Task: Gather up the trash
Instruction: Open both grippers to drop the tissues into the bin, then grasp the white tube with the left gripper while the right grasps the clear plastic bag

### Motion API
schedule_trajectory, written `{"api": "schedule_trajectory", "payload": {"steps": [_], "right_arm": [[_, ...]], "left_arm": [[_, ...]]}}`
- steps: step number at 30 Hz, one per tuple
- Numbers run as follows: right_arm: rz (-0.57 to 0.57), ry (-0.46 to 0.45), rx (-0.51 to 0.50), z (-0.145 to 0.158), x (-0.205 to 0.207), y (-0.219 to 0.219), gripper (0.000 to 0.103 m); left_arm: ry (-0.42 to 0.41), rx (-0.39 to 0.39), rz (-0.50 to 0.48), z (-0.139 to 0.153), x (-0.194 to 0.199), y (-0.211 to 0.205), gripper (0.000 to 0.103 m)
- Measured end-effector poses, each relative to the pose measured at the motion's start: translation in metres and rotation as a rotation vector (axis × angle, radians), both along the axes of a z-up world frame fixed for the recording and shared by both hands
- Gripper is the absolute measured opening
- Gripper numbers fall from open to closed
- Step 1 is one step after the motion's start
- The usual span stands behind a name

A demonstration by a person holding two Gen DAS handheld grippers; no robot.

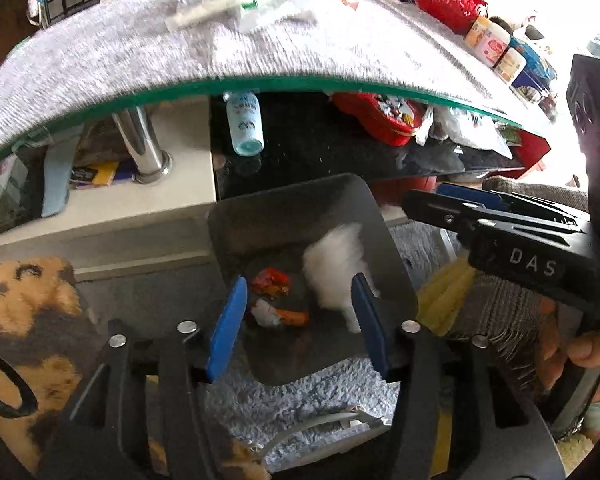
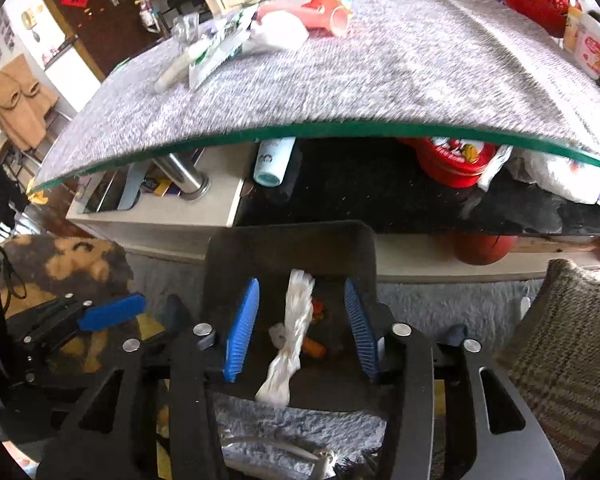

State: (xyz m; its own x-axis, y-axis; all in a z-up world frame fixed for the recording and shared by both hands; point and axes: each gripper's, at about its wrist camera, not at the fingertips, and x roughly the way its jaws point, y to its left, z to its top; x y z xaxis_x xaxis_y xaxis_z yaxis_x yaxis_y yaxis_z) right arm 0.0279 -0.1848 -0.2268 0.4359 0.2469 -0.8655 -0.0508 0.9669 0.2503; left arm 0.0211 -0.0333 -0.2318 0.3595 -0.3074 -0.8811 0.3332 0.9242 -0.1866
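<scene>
Both grippers, left gripper (image 1: 296, 328) and right gripper (image 2: 298, 332), parted, gripping nothing. Poised over dark square bin (image 1: 300, 204) at frame centre. Blurred white fluffy wad (image 1: 334, 268) and twisted white plastic strip (image 2: 294, 332) loose between pads.

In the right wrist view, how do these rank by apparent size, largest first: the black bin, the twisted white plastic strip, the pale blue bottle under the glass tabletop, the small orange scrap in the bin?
1. black bin
2. twisted white plastic strip
3. pale blue bottle, though it sits farther from the camera, so this rank is unsure
4. small orange scrap
</scene>
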Motion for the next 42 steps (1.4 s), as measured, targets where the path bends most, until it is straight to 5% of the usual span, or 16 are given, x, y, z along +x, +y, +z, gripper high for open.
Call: {"api": "schedule_trajectory", "payload": {"steps": [5, 11, 21, 30, 33, 35, 42], "right_arm": [[-0.051, -0.079, -0.019, 0.032, -0.001, -0.018, 0.080], [-0.076, -0.157, -0.014, 0.070, 0.002, -0.035, 0.090], [-0.053, -0.229, -0.062, 0.100, 0.029, -0.033, 0.090], [-0.032, -0.198, -0.080, 0.084, 0.063, -0.022, 0.090], [-0.022, -0.182, -0.086, 0.071, 0.078, -0.015, 0.080], [-0.010, -0.161, -0.074, 0.062, 0.090, -0.011, 0.063], [0.022, -0.136, -0.060, 0.049, 0.118, -0.002, 0.059]], "left_arm": [[-0.059, 0.009, 0.017, 0.025, 0.000, 0.009, 0.072], [-0.132, -0.014, 0.052, 0.062, 0.004, 0.025, 0.090], [-0.229, 0.009, 0.087, 0.104, 0.030, 0.043, 0.091], [-0.216, 0.005, 0.100, 0.106, 0.069, 0.044, 0.091], [-0.200, 0.005, 0.105, 0.101, 0.086, 0.045, 0.091], [-0.188, 0.009, 0.102, 0.097, 0.099, 0.044, 0.090], [-0.167, 0.036, 0.068, 0.085, 0.146, 0.039, 0.078]]}}
